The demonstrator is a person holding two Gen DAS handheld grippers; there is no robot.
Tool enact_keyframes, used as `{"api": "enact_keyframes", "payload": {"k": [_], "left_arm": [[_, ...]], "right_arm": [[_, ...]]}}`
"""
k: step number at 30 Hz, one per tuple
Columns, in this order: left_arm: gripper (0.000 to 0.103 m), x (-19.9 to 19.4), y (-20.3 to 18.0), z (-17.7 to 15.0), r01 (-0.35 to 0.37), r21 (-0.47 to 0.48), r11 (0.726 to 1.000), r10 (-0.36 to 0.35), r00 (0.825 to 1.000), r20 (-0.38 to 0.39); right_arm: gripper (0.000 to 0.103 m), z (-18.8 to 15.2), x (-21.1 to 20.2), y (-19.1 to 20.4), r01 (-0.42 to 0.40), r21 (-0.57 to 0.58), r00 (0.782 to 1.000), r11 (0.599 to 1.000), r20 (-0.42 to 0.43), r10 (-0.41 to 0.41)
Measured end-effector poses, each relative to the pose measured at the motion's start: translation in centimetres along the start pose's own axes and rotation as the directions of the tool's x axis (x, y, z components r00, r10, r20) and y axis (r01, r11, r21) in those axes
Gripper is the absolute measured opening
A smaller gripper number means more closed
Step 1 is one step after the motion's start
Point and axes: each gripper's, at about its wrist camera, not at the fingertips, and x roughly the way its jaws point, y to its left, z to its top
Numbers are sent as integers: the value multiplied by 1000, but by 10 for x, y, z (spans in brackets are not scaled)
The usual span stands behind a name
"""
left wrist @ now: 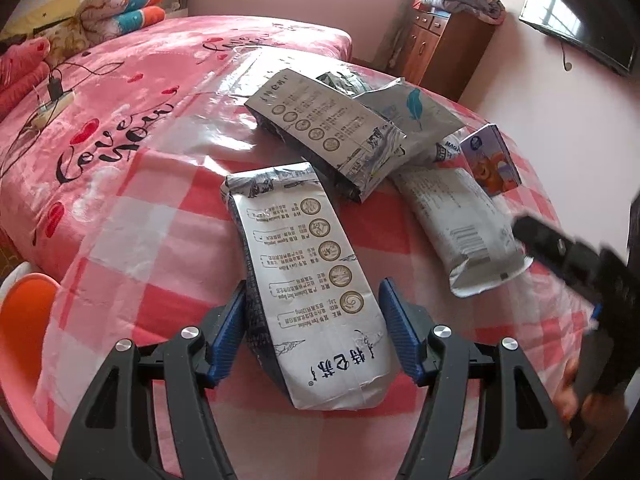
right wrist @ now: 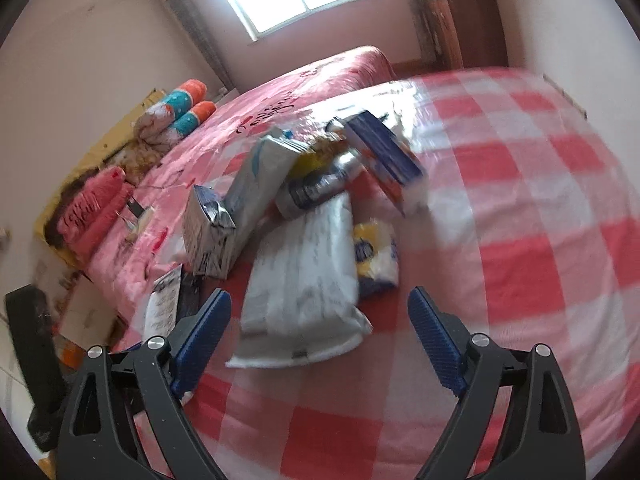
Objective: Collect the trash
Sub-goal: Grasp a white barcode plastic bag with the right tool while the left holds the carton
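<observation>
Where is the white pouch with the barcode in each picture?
Left wrist: the pouch is right of the middle, barcode end nearest.
Right wrist: the pouch is in the middle, blurred.
Shared landmark: the rolled blanket, upper left in both.

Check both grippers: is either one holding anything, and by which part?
The left gripper has the nearest milk carton between its fingers by the long sides near its base; actual pad contact cannot be told. The right gripper is open, holding nothing.
</observation>
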Motion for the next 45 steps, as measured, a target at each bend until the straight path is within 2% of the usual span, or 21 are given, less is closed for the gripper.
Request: {"api": "enact_keyframes", "payload": {"k": [2, 7, 12, 15, 17, 19, 21, 29, 34, 37, 38, 39, 43, 45], "left_arm": [[65, -2, 2, -2, -4, 3, 1000, 4, 1000, 5], [65, -11, 13, -6, -2, 4, 1000, 2, 1000, 25], [65, -21, 20, -9, 9, 14, 1000, -9, 999, 44], [65, -24, 22, -10, 14, 22, 1000, -15, 999, 51], [65, -25, 24, -12, 20, 23, 1000, -22, 998, 52], [65, -26, 25, -13, 25, 25, 999, -26, 998, 52], [65, -27, 26, -16, 28, 25, 999, -29, 998, 54], [65, -33, 30, -21, 42, 24, 999, -44, 997, 65], [65, -42, 34, -23, 50, 17, 999, -51, 995, 81], [61, -48, 37, -24, 56, 13, 998, -56, 994, 92], [51, -50, 39, -24, 58, 11, 998, -58, 994, 96], [48, -52, 40, -25, 61, 10, 998, -62, 994, 94], [47, -57, 47, -29, 77, 2, 997, -77, 992, 98], [47, -53, 50, -33, 82, 5, 997, -82, 994, 69]], "right_arm": [[93, 8, 9, 13, 37, -64, 999, 997, -1, -37], [93, 16, 40, 33, 117, -177, 991, 977, -46, -127], [93, 6, 66, 47, 205, -271, 969, 940, -82, -235], [93, 0, 72, 51, 234, -311, 960, 921, -77, -270], [91, -3, 73, 53, 247, -326, 957, 913, -68, -283], [82, -5, 72, 58, 249, -340, 957, 907, -59, -285], [81, -9, 70, 60, 262, -358, 954, 896, -44, -296], [79, -15, 49, 53, 247, -319, 963, 915, -21, -268], [79, -19, 27, 51, 203, -270, 977, 941, -14, -215], [79, -21, 13, 55, 177, -255, 983, 950, -4, -185], [79, -22, 10, 58, 155, -246, 987, 957, -8, -162], [79, -22, 6, 60, 133, -238, 990, 962, -13, -141], [79, -27, -3, 80, 48, -232, 998, 972, -37, -58], [79, -32, -4, 95, 24, -251, 998, 968, -43, -36]]}}
